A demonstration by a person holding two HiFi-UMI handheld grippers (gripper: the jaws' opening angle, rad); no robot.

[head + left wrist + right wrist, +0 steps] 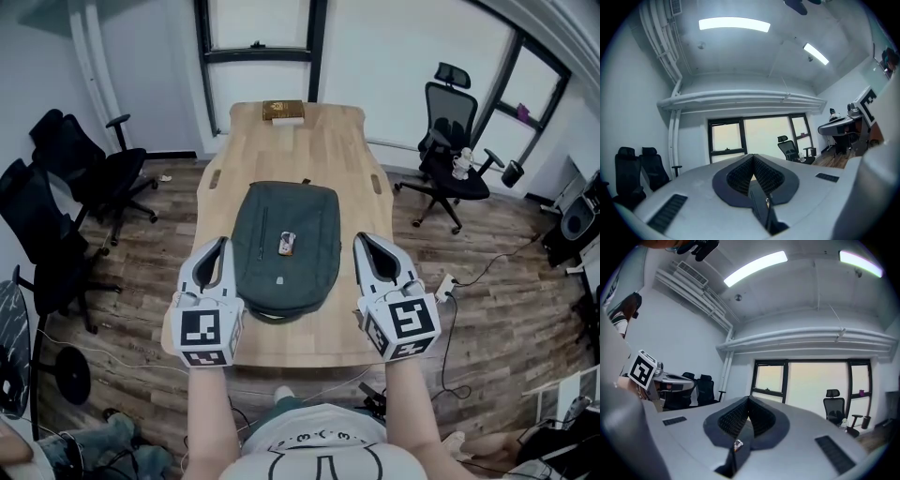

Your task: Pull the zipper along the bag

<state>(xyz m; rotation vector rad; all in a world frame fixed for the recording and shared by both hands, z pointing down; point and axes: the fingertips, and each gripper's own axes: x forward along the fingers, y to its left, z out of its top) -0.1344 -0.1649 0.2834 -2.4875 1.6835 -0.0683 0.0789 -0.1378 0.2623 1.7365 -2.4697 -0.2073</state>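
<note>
left gripper (218, 246), right gripper (366, 242) both pinched closed, empty, flanking bag (286, 246) laid flat on table (309, 141). probably ready stance, pull not started

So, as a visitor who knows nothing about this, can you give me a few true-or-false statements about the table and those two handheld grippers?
1. The backpack lies flat on the wooden table. True.
2. The left gripper is clamped on the bag's zipper. False: it is shut on nothing and held in the air by the bag's left side.
3. The right gripper has its jaws wide open. False: its jaws are together and empty.
4. A small box sits at the table's far end. True.
5. An office chair stands to the right of the table. True.
</note>
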